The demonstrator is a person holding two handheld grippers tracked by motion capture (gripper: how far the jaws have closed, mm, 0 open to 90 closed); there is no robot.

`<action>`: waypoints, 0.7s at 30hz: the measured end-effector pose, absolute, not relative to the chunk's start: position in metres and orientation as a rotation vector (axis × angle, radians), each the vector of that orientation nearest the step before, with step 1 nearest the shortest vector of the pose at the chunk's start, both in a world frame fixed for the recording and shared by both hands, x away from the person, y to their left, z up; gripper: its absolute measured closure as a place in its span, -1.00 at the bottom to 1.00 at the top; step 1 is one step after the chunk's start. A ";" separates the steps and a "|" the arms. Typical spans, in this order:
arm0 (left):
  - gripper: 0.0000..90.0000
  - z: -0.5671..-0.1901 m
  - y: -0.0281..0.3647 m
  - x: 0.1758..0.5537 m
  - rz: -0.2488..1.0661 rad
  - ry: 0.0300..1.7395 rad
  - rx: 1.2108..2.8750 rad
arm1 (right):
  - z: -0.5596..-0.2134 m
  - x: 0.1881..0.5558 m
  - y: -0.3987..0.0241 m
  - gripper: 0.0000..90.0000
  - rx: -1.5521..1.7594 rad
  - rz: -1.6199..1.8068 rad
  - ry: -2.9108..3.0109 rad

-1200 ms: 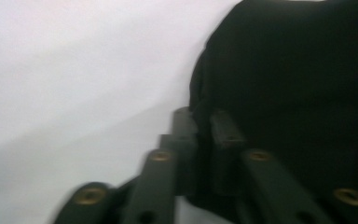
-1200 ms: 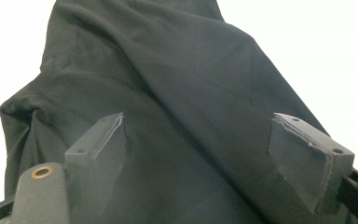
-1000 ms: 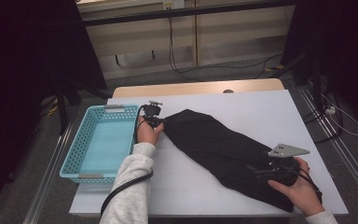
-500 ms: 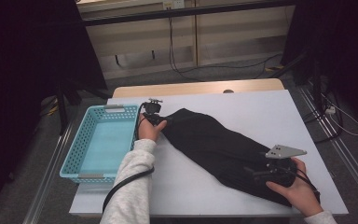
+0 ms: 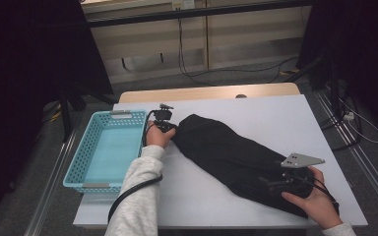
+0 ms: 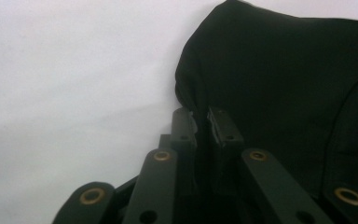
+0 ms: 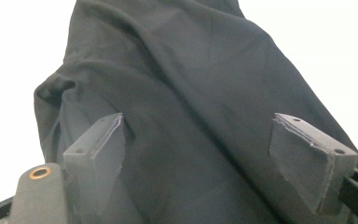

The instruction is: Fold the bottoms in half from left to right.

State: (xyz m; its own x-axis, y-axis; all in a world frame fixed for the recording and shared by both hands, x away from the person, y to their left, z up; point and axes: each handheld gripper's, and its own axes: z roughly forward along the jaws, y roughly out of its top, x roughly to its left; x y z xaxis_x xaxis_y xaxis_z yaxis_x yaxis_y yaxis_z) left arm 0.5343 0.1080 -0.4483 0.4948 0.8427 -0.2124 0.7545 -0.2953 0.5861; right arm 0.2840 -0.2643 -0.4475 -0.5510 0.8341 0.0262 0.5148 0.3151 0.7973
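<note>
A blue basket (image 5: pixel 106 152) sits at the left edge of the tabletop (image 5: pixel 285 118). Just right of it, the left gripper (image 5: pixel 166 127), its jaws having just closed, pinches the far-left edge of the black cloth (image 5: pixel 231 157). The cloth stretches diagonally to the near right, where the right gripper (image 5: pixel 270 183) rests spread over it.

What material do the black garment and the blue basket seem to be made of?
The black garment looks like soft matte woven or knit fabric: it drapes in smooth folds, shows a stitched seam and has no shine. The blue basket looks like moulded plastic with a smooth, slightly glossy finish: its walls are a regular lattice of small holes.
</note>
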 end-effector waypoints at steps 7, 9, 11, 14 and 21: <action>0.86 -0.434 0.113 0.529 0.151 1.358 2.054 | -0.445 0.281 -0.251 -0.47 1.152 1.131 2.237; 0.86 -0.432 0.114 0.527 0.156 1.350 2.053 | -0.446 0.280 -0.246 -0.38 1.144 1.155 2.255; 0.86 -0.430 0.114 0.525 0.161 1.349 2.051 | -0.448 0.280 -0.239 -0.26 1.124 1.169 2.293; 0.86 -0.429 0.114 0.525 0.163 1.348 2.048 | -0.452 0.281 -0.228 -0.11 1.103 1.196 2.343; 0.86 -0.427 0.115 0.523 0.168 1.347 2.049 | -0.458 0.279 -0.205 0.08 1.022 1.202 2.406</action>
